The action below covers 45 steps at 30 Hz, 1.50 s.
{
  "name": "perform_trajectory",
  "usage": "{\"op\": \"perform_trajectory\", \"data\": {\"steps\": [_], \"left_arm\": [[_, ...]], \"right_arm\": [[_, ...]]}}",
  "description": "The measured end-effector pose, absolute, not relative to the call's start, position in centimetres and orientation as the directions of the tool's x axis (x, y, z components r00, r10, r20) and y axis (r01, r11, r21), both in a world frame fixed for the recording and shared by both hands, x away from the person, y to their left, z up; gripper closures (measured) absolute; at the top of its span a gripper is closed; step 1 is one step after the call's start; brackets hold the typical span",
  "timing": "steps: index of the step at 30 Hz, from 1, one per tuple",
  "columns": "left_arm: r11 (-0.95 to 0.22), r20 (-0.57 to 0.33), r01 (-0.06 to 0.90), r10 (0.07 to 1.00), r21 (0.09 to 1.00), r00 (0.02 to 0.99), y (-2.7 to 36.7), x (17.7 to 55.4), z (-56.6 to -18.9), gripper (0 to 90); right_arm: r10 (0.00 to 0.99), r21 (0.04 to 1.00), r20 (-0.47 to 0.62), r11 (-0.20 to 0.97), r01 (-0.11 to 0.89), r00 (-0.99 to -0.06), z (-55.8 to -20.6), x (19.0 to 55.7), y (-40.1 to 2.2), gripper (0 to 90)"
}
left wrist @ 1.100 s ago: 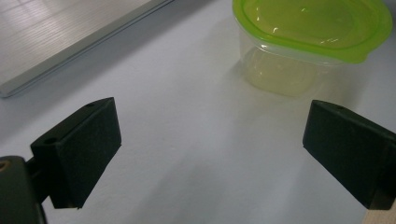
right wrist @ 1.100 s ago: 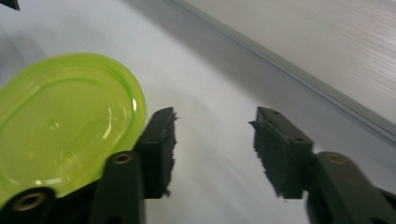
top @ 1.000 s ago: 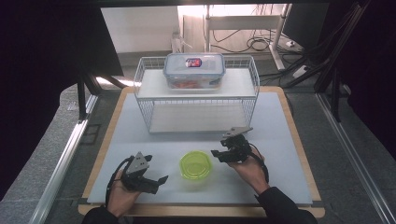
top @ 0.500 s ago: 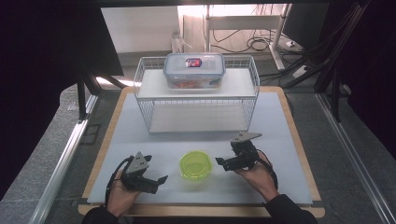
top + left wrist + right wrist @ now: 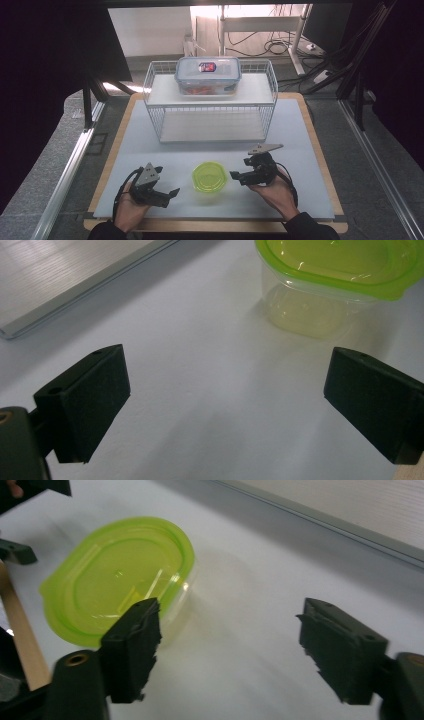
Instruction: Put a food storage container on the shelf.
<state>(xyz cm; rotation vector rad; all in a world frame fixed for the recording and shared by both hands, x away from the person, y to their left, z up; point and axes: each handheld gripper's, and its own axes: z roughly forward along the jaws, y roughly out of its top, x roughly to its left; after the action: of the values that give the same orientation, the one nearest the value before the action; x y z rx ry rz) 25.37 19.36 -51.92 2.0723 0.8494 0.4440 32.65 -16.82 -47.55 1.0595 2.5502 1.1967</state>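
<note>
The green-lidded container [image 5: 210, 177] stands upright, lid up, on the white surface [image 5: 300, 130] between the grippers, its oval's long axis hard to judge, while left gripper [image 5: 167, 195] and right gripper [image 5: 234, 176] flank it, jaws open and empty, the right's just closing slightly.

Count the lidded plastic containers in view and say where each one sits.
2. A small clear plastic tub with a green lid sits on the white table between both grippers. A larger clear rectangular box with a clip-on lid sits atop the white wire rack farther back.
</note>
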Motion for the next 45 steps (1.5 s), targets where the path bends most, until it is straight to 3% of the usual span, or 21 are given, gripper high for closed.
{"op": "perform_trajectory", "data": {"steps": [10,24,31,45], "left_arm": [[-0.433,0.016,0.408,0.702,0.804,0.712,19.3,25.4,-51.9,4.6],[-0.439,0.020,0.404,0.697,0.803,0.717,19.2,25.4,-52.0,4.8],[-0.438,0.022,0.403,0.698,0.804,0.716,19.3,25.3,-51.9,5.0],[-0.424,0.019,0.402,0.707,0.812,0.707,19.5,25.3,-51.8,4.8]], "right_arm": [[0.600,0.683,0.358,0.354,0.639,-0.715,-48.3,33.8,-15.5,52.0],[0.504,0.566,0.596,0.288,0.772,-0.625,-50.1,35.6,-14.7,79.5],[0.465,0.535,0.649,0.285,0.795,-0.603,-49.7,35.6,-14.4,82.2],[0.449,0.574,0.653,0.232,0.785,-0.610,-47.6,35.6,-15.6,82.5]]}}
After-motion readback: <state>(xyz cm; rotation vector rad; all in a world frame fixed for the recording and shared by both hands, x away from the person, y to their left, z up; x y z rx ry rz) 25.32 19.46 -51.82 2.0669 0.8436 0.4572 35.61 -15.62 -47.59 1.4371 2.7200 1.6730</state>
